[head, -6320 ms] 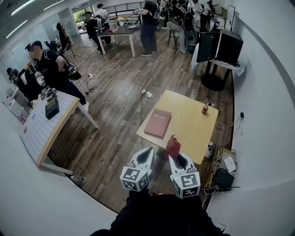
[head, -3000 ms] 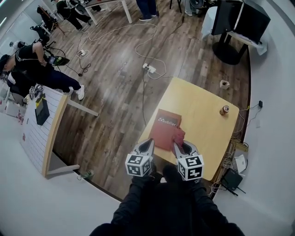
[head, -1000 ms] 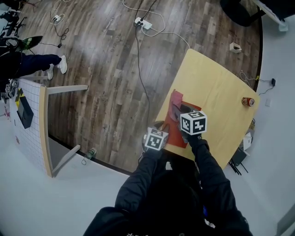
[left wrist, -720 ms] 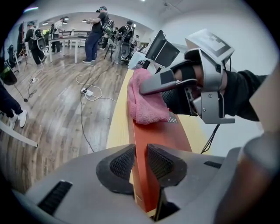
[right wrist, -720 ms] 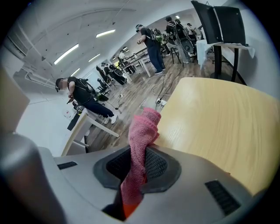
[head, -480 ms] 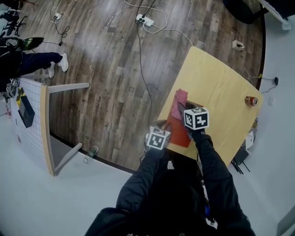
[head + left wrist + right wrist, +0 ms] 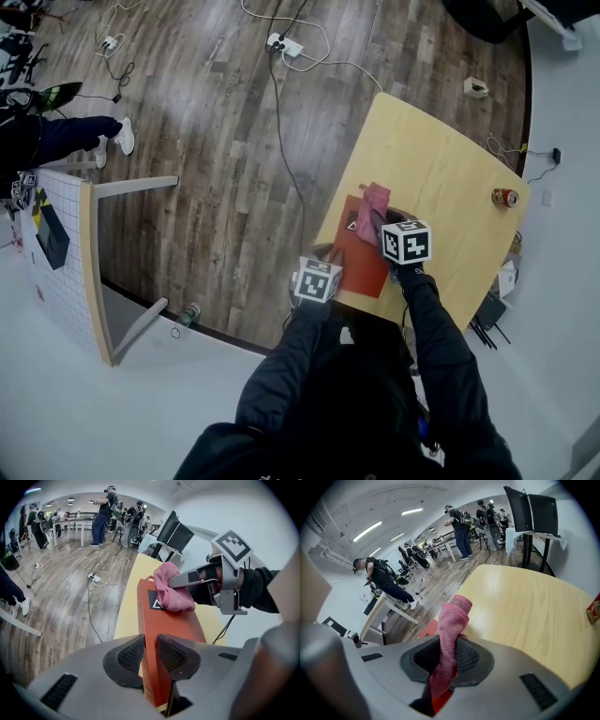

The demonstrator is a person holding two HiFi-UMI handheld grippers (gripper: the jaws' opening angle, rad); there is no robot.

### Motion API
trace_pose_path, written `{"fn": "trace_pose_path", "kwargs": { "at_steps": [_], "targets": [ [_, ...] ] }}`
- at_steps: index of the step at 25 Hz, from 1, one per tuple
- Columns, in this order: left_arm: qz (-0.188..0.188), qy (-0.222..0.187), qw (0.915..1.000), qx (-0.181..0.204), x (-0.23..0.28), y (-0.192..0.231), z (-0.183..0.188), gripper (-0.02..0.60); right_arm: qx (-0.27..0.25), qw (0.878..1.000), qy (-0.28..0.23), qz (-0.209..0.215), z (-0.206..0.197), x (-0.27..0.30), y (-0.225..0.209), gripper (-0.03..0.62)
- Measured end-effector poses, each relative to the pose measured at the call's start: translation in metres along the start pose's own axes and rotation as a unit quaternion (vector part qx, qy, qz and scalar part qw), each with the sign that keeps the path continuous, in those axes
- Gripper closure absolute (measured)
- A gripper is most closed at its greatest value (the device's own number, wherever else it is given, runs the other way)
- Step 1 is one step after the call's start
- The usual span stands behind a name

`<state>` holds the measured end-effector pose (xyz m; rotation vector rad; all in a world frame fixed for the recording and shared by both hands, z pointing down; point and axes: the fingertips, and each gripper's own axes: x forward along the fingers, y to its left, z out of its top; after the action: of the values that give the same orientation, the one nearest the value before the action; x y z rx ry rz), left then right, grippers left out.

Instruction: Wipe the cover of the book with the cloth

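Left hand-held gripper [image 7: 151, 644] clamps red-orange hardcover book [image 7: 171, 625]; right hand-held gripper [image 7: 449, 641] pinches pink terry cloth [image 7: 457, 616]. Risk: cloth slipping free mid-wipe.

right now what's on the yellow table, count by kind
book: 1
cloth: 1
can: 1
total: 3
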<state>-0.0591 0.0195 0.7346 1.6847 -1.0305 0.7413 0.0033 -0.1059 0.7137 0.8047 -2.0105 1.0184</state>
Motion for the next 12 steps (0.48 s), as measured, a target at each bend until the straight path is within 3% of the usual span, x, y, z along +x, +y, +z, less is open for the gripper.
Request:
{"fn": "trace_pose_path", "kwargs": {
  "at_steps": [12],
  "targets": [
    [0.011, 0.0, 0.9999, 0.007, 0.0, 0.0, 0.001, 0.471, 0.007, 0.999, 0.002, -0.038, -0.021, -0.029, -0.038, 0.517]
  ]
}}
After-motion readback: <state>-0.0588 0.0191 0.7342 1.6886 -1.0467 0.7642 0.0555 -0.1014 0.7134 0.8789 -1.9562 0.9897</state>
